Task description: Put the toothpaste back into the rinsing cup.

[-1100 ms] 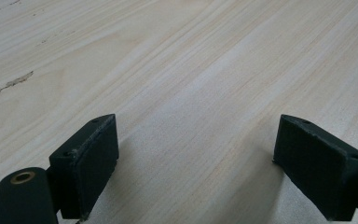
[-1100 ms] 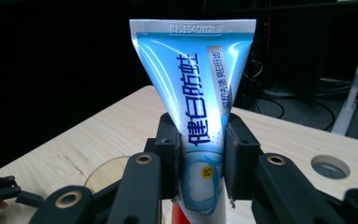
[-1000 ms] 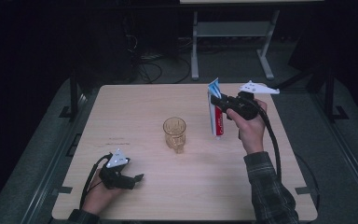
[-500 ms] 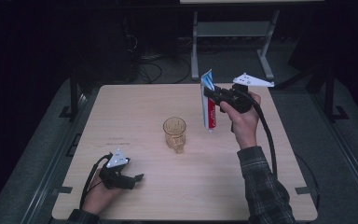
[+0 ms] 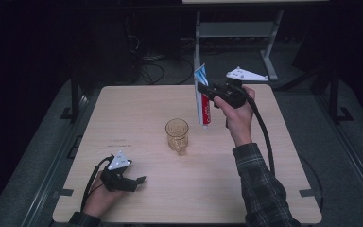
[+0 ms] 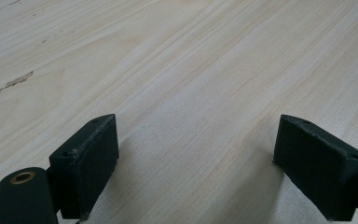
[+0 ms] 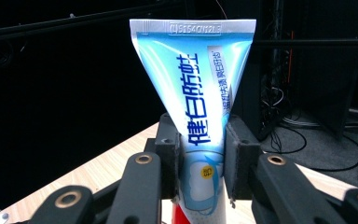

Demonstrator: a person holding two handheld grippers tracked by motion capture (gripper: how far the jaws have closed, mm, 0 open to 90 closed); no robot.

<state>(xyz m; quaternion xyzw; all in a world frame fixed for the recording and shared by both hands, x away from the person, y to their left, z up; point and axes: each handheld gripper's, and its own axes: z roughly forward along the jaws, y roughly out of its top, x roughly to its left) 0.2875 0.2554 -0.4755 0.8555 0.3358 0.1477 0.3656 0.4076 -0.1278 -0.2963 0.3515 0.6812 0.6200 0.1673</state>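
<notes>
Left gripper [image 5: 139, 180]: rests low on the table [image 5: 137, 104] near its front left corner, held in the person's left hand [image 5: 99, 201], grey three-cornered plate on top and cable looping off toward the front edge; in the left gripper view its two black jaws stand wide apart with bare pale wood grain between them, gripping nothing. Glass [image 5: 177, 135]: amber, ribbed, upright, standing alone near the middle of the table, well apart from both grippers. Toothpaste tube [image 5: 202, 97]: blue and white at the crimped end, red toward the cap end, held upright in the air above the far right part of the table, crimped end up and cap end down, off the surface, to the right of the glass and farther back. Right gripper [image 5: 206, 90]: held aloft in the person's right hand [image 5: 237, 116], plaid sleeve behind it, cable trailing down along the forearm; in the right gripper view its jaws are clamped on the tube's body from both sides, the flat crimped end [image 7: 192, 28] rising well above the pads [image 7: 168, 158].
</notes>
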